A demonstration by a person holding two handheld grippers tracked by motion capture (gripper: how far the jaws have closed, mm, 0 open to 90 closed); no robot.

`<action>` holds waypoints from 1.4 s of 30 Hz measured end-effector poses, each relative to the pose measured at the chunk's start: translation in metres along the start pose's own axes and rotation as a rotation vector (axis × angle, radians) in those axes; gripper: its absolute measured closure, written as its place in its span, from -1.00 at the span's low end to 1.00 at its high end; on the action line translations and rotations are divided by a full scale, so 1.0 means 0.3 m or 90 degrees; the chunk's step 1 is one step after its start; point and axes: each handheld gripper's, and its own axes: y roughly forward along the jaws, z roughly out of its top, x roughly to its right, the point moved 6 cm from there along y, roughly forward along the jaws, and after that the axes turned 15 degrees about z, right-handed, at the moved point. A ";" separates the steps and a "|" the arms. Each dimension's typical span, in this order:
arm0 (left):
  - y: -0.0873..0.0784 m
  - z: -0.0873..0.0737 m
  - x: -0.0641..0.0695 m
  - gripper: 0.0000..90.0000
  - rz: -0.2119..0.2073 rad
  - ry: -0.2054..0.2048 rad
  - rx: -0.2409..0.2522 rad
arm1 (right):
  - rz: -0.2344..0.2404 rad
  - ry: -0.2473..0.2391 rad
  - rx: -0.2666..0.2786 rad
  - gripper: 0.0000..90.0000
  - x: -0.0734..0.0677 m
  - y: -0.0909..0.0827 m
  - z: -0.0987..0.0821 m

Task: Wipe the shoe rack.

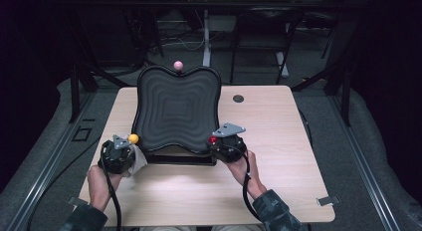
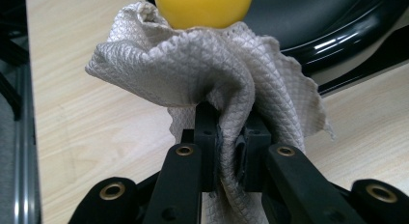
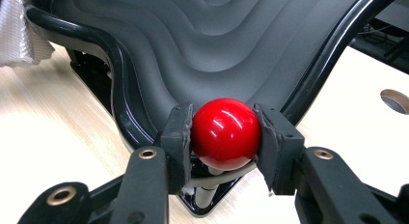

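A black wavy board (image 1: 176,109) stands tilted on a base in the middle of the table, with ball knobs at its corners. My left gripper (image 2: 227,149) is shut on a grey quilted cloth (image 2: 202,74), which bunches up against the yellow ball (image 2: 205,7) at the board's near left corner (image 1: 133,138). In the high view the cloth (image 1: 140,160) hangs beside the left gripper (image 1: 119,152). My right gripper (image 3: 225,137) is shut on the red ball (image 3: 225,132) at the near right corner (image 1: 213,140). A pink ball (image 1: 177,65) tops the far edge.
The light wooden table (image 1: 268,141) has a round cable hole (image 1: 238,98) at the far right. A black cable trails from each gripper toward the person's forearms. Dark frame bars and a second desk stand beyond the table.
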 end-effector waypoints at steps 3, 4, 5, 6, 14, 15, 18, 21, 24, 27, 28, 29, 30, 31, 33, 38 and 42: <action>0.028 -0.013 0.002 0.81 -0.015 -0.012 -0.017 | -0.001 -0.003 0.004 0.33 0.002 0.001 0.001; 0.035 -0.015 0.005 0.81 -0.016 -0.010 -0.019 | 0.003 -0.003 0.004 0.33 0.001 0.001 0.000; 0.043 -0.018 0.008 0.81 -0.016 -0.009 -0.024 | 0.004 -0.004 0.004 0.33 0.002 0.001 0.000; 0.051 -0.022 0.009 0.81 -0.017 -0.007 -0.031 | 0.007 -0.004 0.002 0.33 0.003 0.000 -0.001; 0.132 -0.055 0.029 0.81 -0.039 -0.013 -0.092 | 0.005 -0.008 0.007 0.33 0.007 0.002 -0.001; 0.145 -0.061 0.032 0.81 -0.038 -0.011 -0.101 | 0.006 -0.007 0.007 0.33 0.007 0.002 -0.001; 0.160 -0.063 0.031 0.81 -0.051 -0.026 -0.106 | 0.006 -0.008 0.007 0.33 0.006 0.003 0.000; 0.147 -0.056 0.025 0.81 -0.051 -0.039 -0.096 | 0.011 -0.010 0.010 0.33 0.007 0.004 0.000; 0.111 -0.039 0.006 0.81 -0.052 -0.065 -0.064 | 0.010 -0.010 0.009 0.33 0.007 0.003 0.000; 0.078 -0.025 -0.011 0.81 -0.052 -0.089 -0.034 | 0.011 -0.010 0.009 0.33 0.006 0.004 0.000; 0.068 -0.022 -0.015 0.81 -0.052 -0.093 -0.027 | 0.010 -0.011 0.009 0.33 0.007 0.004 0.000; 0.065 -0.020 -0.016 0.81 -0.051 -0.092 -0.024 | 0.010 -0.011 0.009 0.33 0.006 0.004 -0.001; 0.065 -0.021 -0.014 0.81 -0.052 -0.094 -0.023 | 0.010 -0.011 0.010 0.33 0.006 0.004 -0.001; 0.068 -0.023 -0.011 0.81 -0.053 -0.089 -0.026 | 0.009 -0.011 0.010 0.33 0.006 0.004 -0.001; 0.083 -0.029 -0.001 0.81 -0.054 -0.079 -0.038 | 0.010 -0.011 0.010 0.33 0.006 0.004 -0.001; 0.113 -0.044 0.019 0.81 -0.057 -0.069 -0.066 | 0.012 -0.012 0.010 0.33 0.007 0.004 -0.001; 0.099 -0.046 0.041 0.81 -0.072 -0.074 -0.067 | 0.013 -0.013 0.010 0.33 0.007 0.004 -0.001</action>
